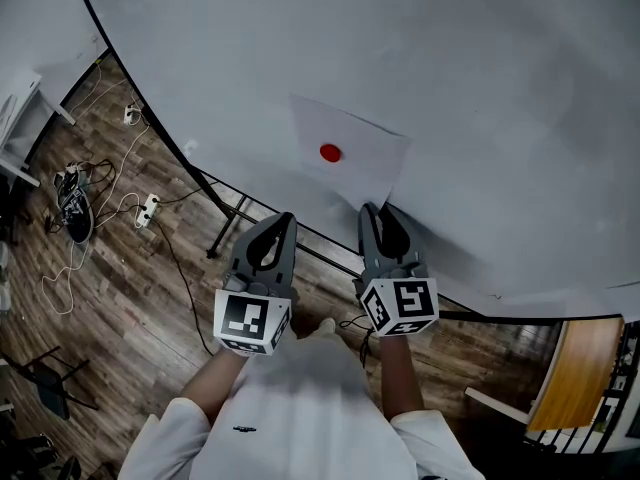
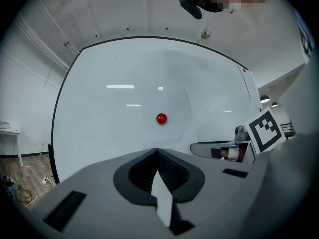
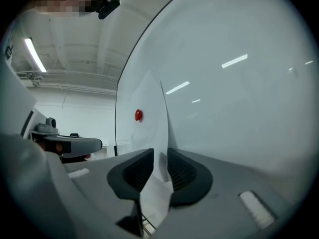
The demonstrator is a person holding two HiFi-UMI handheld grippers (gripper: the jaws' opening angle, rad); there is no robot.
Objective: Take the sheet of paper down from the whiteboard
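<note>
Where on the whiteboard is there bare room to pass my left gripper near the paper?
Bare: the white whiteboard above and right of the white paper sheet, and the strip left of it up to the black frame. Crowded: the sheet's lower corner, where the right gripper has its fingers around the edge, and near the round red magnet.

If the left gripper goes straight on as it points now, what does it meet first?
The whiteboard, at or just below the lower edge of the sheet of paper; which is unclear.

one whiteboard [image 1: 450, 68]. one sheet of paper [image 1: 365, 138]. one red magnet [image 1: 330, 152]. two grippers: left gripper [image 1: 284, 218], right gripper [image 1: 373, 209]. two marker cubes [image 1: 250, 320] [image 1: 400, 306], one per gripper. one person [image 1: 300, 408].
</note>
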